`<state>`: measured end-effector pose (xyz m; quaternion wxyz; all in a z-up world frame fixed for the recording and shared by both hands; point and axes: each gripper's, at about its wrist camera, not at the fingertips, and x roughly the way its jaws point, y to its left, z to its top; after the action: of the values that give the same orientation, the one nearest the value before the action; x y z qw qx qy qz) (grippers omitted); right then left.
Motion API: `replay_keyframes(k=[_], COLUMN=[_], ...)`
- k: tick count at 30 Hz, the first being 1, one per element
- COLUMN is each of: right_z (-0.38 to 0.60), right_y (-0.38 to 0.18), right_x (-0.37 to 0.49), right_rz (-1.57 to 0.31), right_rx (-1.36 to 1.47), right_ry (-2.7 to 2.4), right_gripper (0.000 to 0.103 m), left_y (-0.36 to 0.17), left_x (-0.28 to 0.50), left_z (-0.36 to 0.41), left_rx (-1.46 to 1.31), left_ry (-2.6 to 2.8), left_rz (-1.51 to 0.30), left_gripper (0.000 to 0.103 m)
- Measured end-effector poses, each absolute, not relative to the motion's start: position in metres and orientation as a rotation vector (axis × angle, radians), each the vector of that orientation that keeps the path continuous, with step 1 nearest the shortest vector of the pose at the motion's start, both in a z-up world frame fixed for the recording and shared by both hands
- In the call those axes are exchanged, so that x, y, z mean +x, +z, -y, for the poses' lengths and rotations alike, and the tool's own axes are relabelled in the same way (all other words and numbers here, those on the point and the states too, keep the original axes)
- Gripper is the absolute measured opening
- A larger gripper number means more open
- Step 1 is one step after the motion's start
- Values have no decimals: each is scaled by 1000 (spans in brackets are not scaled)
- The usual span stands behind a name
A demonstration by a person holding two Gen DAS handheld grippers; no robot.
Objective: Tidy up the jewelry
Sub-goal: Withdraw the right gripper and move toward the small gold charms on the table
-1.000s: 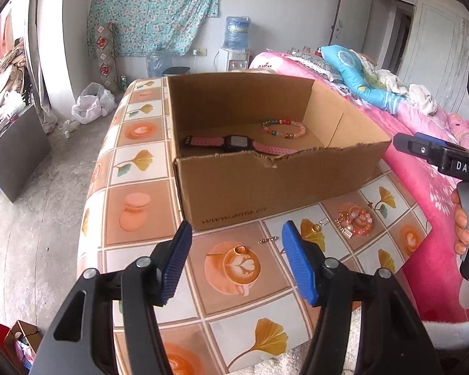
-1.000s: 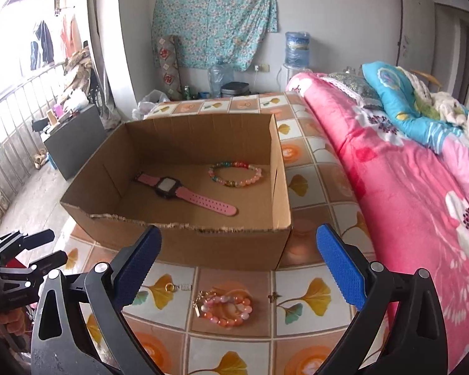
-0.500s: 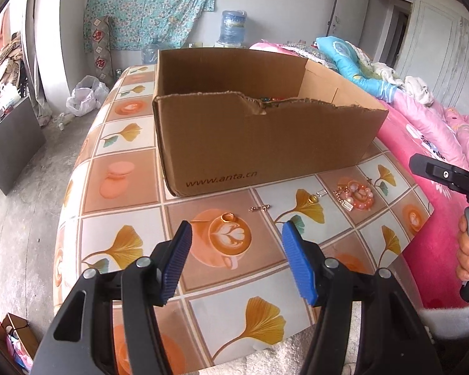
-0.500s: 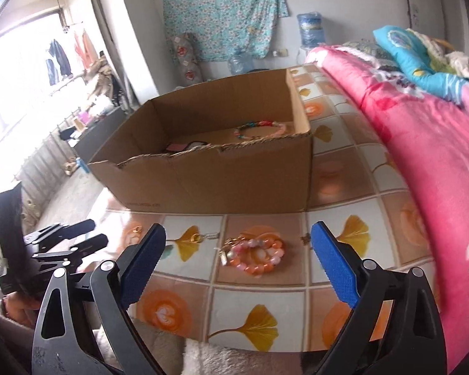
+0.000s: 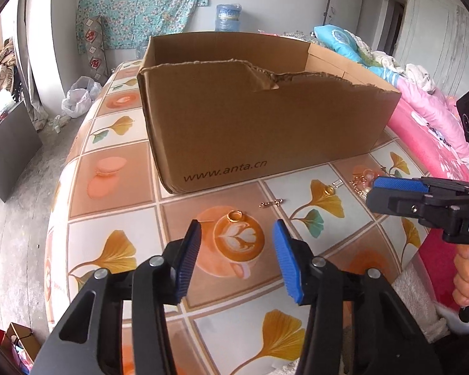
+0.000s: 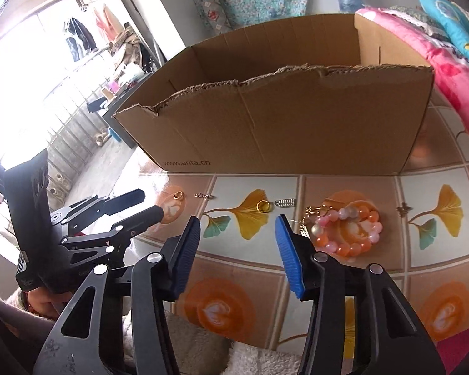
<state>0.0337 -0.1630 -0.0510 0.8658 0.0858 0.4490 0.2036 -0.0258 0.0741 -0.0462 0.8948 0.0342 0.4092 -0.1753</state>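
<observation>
On the tiled table: 1 cardboard box, 2 gold rings, 1 bead bracelet; both hand-held grippers gape apart, empty.

This is a lived-in bedroom in a home, taking the torn cardboard box on the tiled-pattern tablecloth as landmark. Just to the right of the box lies a bed with a pink floral quilt and a turquoise pillow. Behind the box a floral cloth hangs on the wall beside a water-dispenser bottle, and far to its left clothes hang by a bright window.
</observation>
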Motion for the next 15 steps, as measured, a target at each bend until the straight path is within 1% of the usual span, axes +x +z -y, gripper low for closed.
replay_keyframes(k=[2,4,8,15], right_z=[158,154,148,145], right_y=[-54,-56,-60,-66], right_x=[37,40,44,55], right_rz=[-955,-962,-978,-1006], right_rx=[181,169,160,166], right_ry=[436,440,452,457], right_gripper=[39,37,37,37], left_y=[-50,-51,-56,-62], left_x=[-20,-15,-8,0], left_z=[-74,-76,-74,-62], left_rx=[78,71,62,124], left_ry=[-360,-360,-385,-389], left_rz=[-853,-859,-881,-882], left_gripper=[34,29,23,21])
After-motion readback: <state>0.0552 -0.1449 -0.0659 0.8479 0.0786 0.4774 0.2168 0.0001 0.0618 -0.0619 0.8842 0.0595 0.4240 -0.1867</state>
